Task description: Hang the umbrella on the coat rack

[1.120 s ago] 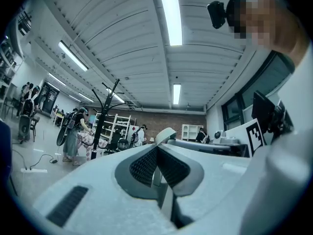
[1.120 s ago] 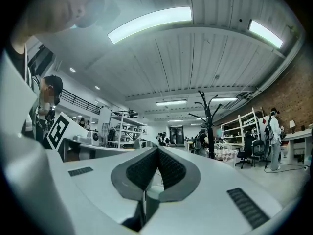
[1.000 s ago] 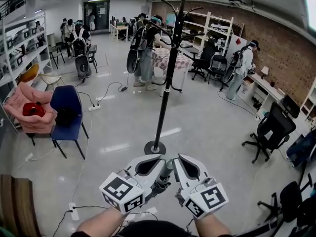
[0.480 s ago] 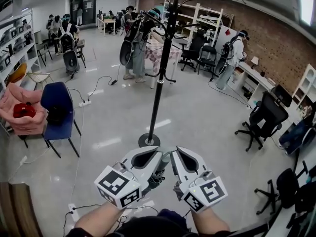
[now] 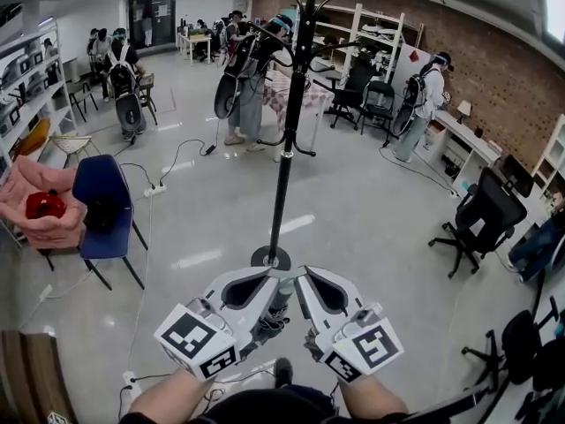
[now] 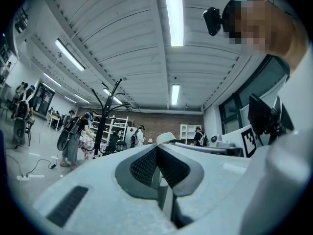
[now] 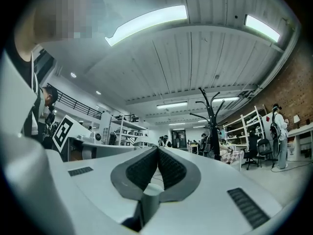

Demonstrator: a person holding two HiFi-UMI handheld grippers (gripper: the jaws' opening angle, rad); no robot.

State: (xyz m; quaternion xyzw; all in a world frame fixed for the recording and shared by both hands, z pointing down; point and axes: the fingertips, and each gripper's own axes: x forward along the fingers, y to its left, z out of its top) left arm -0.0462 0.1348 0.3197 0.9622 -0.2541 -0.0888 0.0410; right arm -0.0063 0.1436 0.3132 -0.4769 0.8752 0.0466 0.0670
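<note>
**A:** Both tools are held low and near the person, side by side, tips almost touching. The left gripper (image 6: 156, 148) has its jaws pinched together, and a pale strip of the umbrella (image 6: 156, 176) shows between the pads.

**B:** The right gripper (image 7: 157, 151) is clamped too. A pale rounded stub sits low between its jaws. That looks like the same umbrella, though only a short piece shows.

**A:** From the head view it's a grey-green cylinder tucked between the two tools, with something dark bunched underneath. Gripping it from both sides probably keeps it from swinging.

**B:** The coat rack (image 5: 287, 122) stands straight ahead, with its round base (image 5: 270, 257) on the floor (image 5: 371, 228) just beyond the tips. It's a black pole with curved hooks (image 5: 297, 147) midway up and more at the top.

**A:** So the umbrella is in hand, not on the rack. By the look of it the approach is nearly done and the lift is yet to come.

**B:** The midway hooks look the easier reach. Whichever loop or handle goes over one, a tool must let go cleanly, or that slim rack could wobble.
</note>
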